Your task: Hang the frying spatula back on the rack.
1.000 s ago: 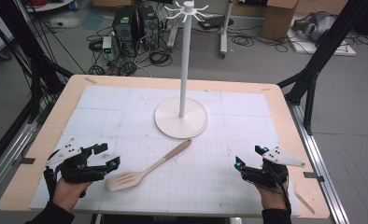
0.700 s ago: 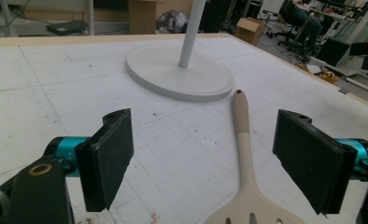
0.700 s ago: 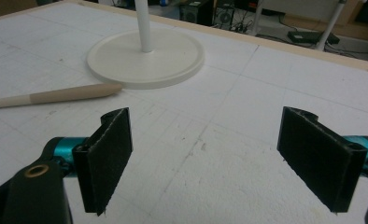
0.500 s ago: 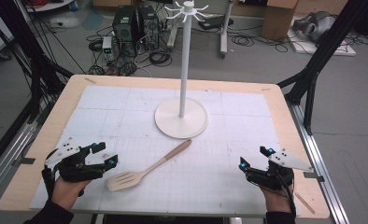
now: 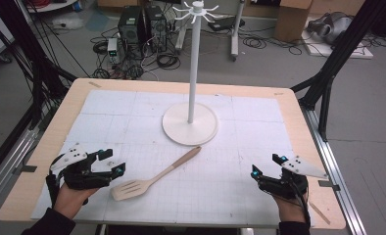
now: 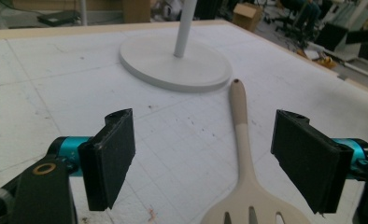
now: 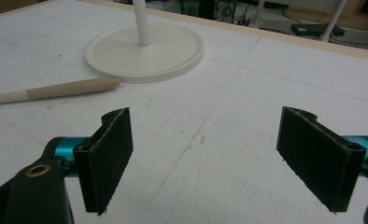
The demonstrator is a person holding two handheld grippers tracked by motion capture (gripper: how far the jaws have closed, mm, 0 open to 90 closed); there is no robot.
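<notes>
Behind the table we see a grey workshop floor with black computer cases, many cables and black tripod legs, all in the upper part of the high view. Our work surface is a light wooden table [image 5: 44, 147] covered with a white gridded mat [image 5: 240, 166].

Near the middle of the frame stands a white rack with a thin pole, small hooks at the top and a round flat base [image 5: 189, 123]. Just below this base, slightly left of centre, lies a beige wooden slotted spatula [image 5: 152, 176]. It is flat on the mat and diagonal: the handle tip points to the upper right and ends just beside the base, though we cannot tell if they touch, and the slotted blade points to the lower left.

We hold the left gripper [image 5: 111, 162] at the lower left of the frame, just beside the blade of the spatula and not touching it. Its jaws stand wide apart with nothing between the pads. In the left gripper view the spatula [image 6: 242, 154] lies on the mat between the two black pads, nearer to the right one.

We hold the right gripper [image 5: 265, 165] at the lower right of the frame, well apart from the spatula. Its jaws are also spread wide and hold nothing. In the right gripper view the spatula handle [image 7: 51, 91] shows at the upper left, and the rack base [image 7: 145, 51] behind it.
</notes>
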